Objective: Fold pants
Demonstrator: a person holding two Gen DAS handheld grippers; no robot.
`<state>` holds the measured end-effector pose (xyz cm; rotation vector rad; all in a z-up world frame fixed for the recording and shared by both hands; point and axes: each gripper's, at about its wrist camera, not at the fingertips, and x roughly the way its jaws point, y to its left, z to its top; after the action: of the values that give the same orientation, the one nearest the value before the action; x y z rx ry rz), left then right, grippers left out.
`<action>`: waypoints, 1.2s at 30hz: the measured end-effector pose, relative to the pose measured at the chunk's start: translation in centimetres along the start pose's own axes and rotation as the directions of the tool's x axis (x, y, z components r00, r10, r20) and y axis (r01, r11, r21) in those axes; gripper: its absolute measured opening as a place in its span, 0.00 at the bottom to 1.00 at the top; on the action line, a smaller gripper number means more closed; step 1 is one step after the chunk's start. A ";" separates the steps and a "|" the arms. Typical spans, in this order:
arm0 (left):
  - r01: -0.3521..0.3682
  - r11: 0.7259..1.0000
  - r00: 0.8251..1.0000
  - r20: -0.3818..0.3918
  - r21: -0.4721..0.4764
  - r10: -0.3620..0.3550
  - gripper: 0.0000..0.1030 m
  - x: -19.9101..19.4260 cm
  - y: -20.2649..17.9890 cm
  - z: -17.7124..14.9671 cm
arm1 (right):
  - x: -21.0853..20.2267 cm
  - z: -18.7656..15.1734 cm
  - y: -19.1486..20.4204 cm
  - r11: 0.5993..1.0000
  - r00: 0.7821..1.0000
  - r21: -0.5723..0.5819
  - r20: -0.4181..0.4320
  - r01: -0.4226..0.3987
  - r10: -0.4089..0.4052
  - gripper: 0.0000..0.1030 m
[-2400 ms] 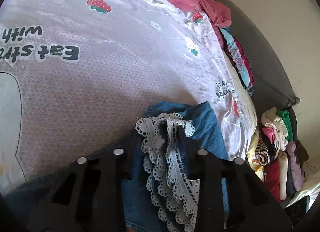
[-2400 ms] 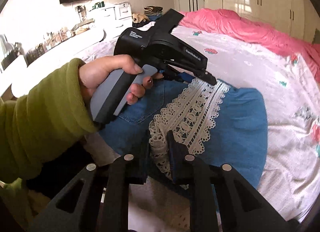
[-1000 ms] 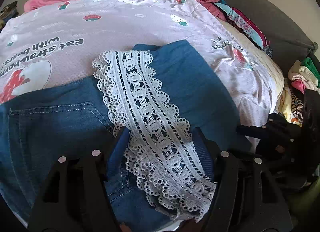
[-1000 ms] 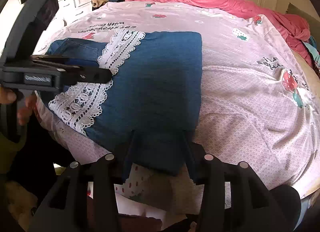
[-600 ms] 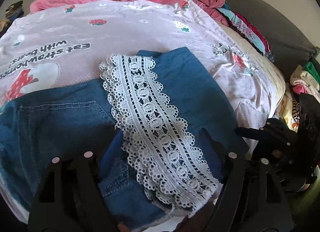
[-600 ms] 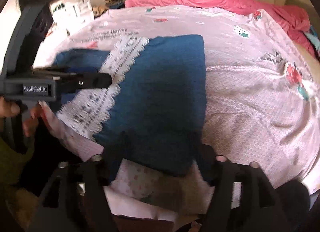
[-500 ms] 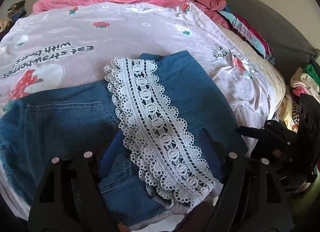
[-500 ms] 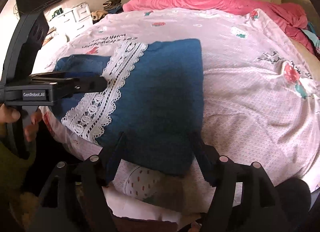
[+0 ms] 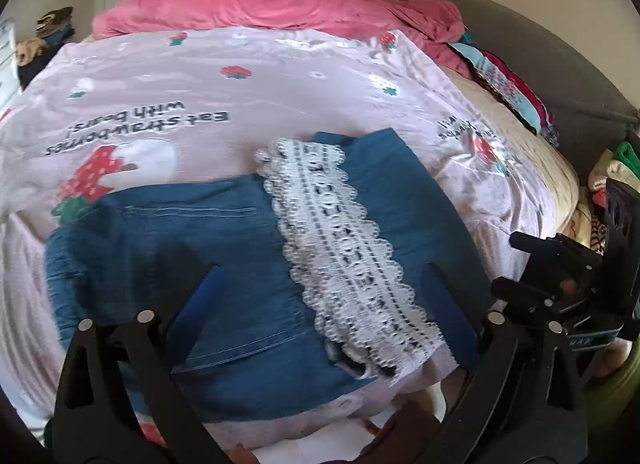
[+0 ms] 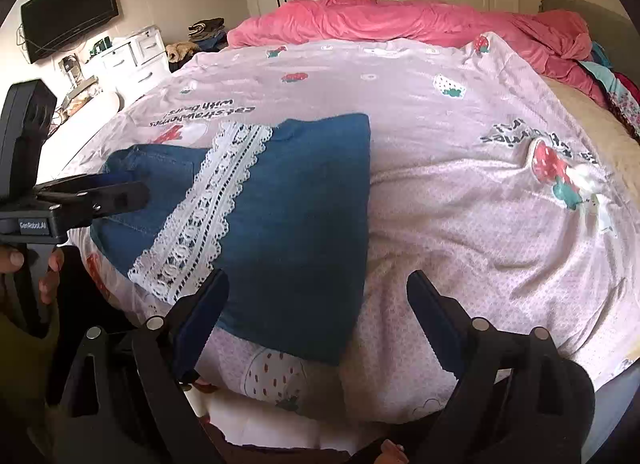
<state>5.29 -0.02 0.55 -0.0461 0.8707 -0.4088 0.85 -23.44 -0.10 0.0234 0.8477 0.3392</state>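
Note:
The blue denim pants [image 9: 224,264] lie folded on the pink strawberry bedspread [image 9: 280,96] near its front edge, with a white lace hem band [image 9: 344,256] across the top. They also show in the right wrist view [image 10: 296,216]. My left gripper [image 9: 320,284] is open and empty, just above the pants' near edge. My right gripper [image 10: 316,304] is open and empty, over the pants' right corner. In the right wrist view the left gripper [image 10: 100,192] shows side-on at the left.
A crumpled pink duvet [image 10: 400,20] lies across the far side of the bed. Piled clothes [image 9: 516,96] lie along the grey headboard [image 9: 560,64] at right. A white dresser [image 10: 132,56] and a wall TV [image 10: 68,12] stand at left.
Both grippers have let go of the pants, opened wide and drawn back toward the bed's front edge. The pants now lie folded flat.

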 end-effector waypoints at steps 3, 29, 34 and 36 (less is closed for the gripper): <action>-0.024 1.000 1.000 0.013 -0.015 0.024 0.91 -0.8 1.0 -0.3 | -0.2 0.6 0.3 1.000 1.000 -0.011 0.005 0.008 -0.008 0.93; -0.032 0.918 0.999 0.025 -0.396 0.045 0.90 -4.9 14.3 -6.7 | 8.3 13.1 17.3 0.868 0.949 -0.394 -0.206 -0.304 0.239 0.93; 0.049 0.915 0.998 0.053 -0.401 -0.031 0.67 -4.5 14.4 -7.1 | 10.8 14.0 21.2 0.803 0.922 -0.467 -0.290 -0.369 0.256 0.93; 0.060 0.914 0.998 0.043 -0.401 -0.047 0.51 -4.0 14.3 -7.0 | 12.1 14.3 22.5 0.790 0.918 -0.488 -0.320 -0.371 0.234 0.93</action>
<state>2.47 15.50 -3.98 -0.4576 0.9114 -0.2730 12.36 3.15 4.05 -0.4243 0.9671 0.9002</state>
